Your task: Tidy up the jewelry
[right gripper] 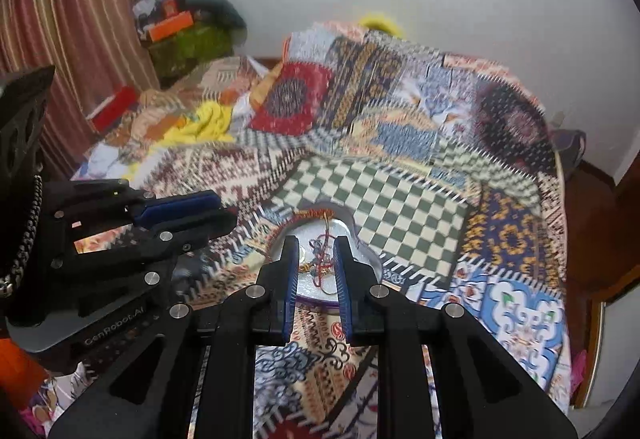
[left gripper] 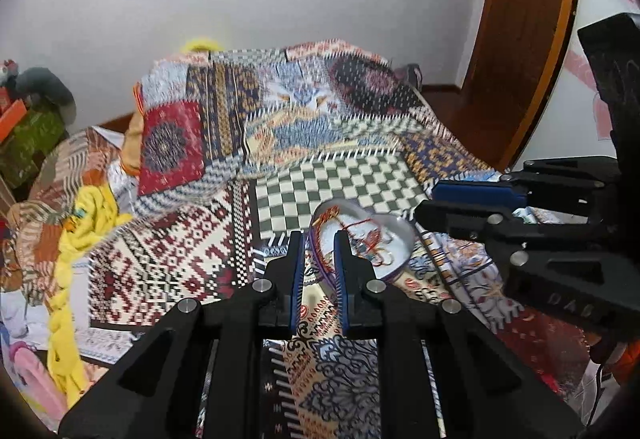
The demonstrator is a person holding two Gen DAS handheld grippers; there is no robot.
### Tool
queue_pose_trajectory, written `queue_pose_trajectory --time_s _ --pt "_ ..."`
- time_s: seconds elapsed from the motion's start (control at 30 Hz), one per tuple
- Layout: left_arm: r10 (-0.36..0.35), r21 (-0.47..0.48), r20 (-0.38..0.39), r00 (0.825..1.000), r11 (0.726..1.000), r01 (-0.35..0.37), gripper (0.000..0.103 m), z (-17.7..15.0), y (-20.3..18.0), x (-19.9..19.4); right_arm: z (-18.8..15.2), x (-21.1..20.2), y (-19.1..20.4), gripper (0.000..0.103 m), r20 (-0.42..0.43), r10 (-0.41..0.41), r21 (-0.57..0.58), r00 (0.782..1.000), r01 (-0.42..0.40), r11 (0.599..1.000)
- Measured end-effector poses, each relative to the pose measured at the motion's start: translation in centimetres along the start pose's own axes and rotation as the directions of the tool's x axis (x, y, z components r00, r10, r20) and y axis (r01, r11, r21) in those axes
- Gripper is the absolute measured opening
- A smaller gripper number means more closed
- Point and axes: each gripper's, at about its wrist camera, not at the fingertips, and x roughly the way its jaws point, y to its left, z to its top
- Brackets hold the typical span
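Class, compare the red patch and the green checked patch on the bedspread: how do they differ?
The red patch bears a dark round medallion; the checked patch has plain green and cream squares. The red patch lies on the raised hump at the far side; the checked patch lies flat, next to the silver dish. Both are rectangular parts of one bedspread.
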Motion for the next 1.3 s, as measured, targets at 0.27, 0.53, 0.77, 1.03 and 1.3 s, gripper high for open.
queue_pose_trajectory --time_s 0.27,0.53,0.77,1.03,1.3 --pt "0.012 0.019 0.176 0.984 1.000 -0.015 0.013 1.0 -2.2 -8.7 0.3 -7.9 1.9 0.016 0.148 -0.041 -0.016 0.988 0.044 0.999" --pt "0.038 0.010 0.402 0.915 0.999 -0.046 0.014 0.8 -3.9 -18.3 -0.8 -17.4 4.4 0.016 0.414 -0.083 0.020 0.906 0.082 0.996" --pt "0.085 0.004 0.593 0.801 0.994 -0.108 0.042 -1.3 -5.7 -24.8 -3.3 -23.3 6.7 0.039 0.605 -0.119 0.057 0.787 0.106 0.993" --pt "0.118 -0.042 0.615 0.779 0.992 -0.117 0.086 -2.9 -6.4 -25.8 -5.2 -25.4 9.1 0.092 0.703 -0.242 0.128 0.668 0.217 0.968" --pt "0.137 -0.067 0.607 0.783 0.990 -0.121 0.095 -3.8 -6.4 -26.2 -5.9 -24.6 9.5 0.103 0.674 -0.311 0.161 0.670 0.277 0.947"
